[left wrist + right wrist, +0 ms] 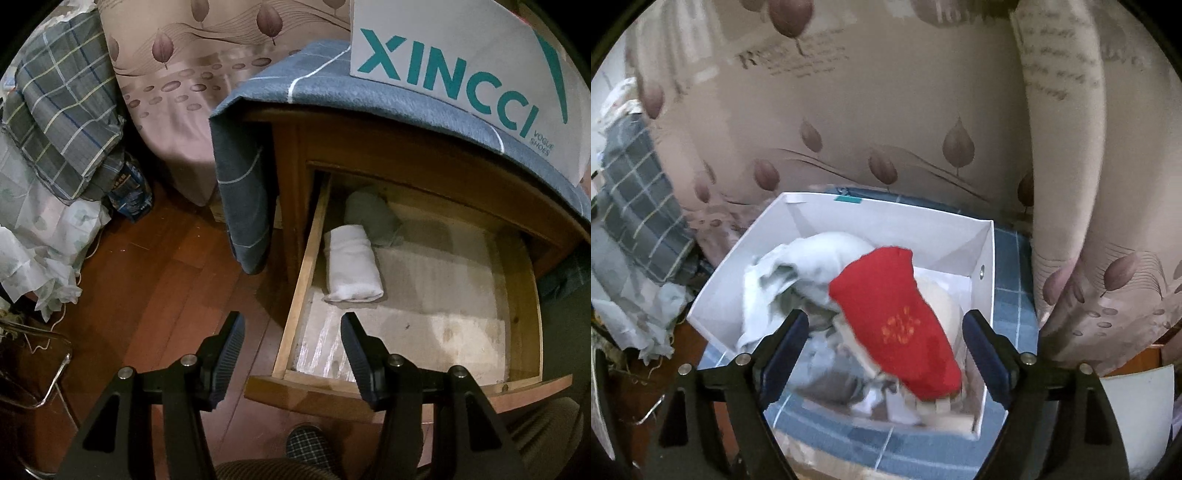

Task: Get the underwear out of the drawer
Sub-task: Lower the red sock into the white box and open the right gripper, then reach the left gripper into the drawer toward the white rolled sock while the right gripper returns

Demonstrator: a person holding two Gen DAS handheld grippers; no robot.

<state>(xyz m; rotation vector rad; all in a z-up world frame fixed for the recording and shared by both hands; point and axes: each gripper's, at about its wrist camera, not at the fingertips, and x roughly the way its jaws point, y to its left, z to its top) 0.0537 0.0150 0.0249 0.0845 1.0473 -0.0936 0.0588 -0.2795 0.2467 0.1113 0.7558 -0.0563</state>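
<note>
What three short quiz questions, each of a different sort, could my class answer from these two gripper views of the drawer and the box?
1. True or false: the drawer stands open.
2. How many rolled items lie in the drawer?
3. Multiple choice: in the right view, the red item is A) pinched by the right gripper, B) lying in the white box with the pads apart from it, C) on the floor.

Key:
1. True.
2. Two: a white roll and a grey roll behind it.
3. B. The jaws stand wide on either side of the red item, not touching it.
</note>
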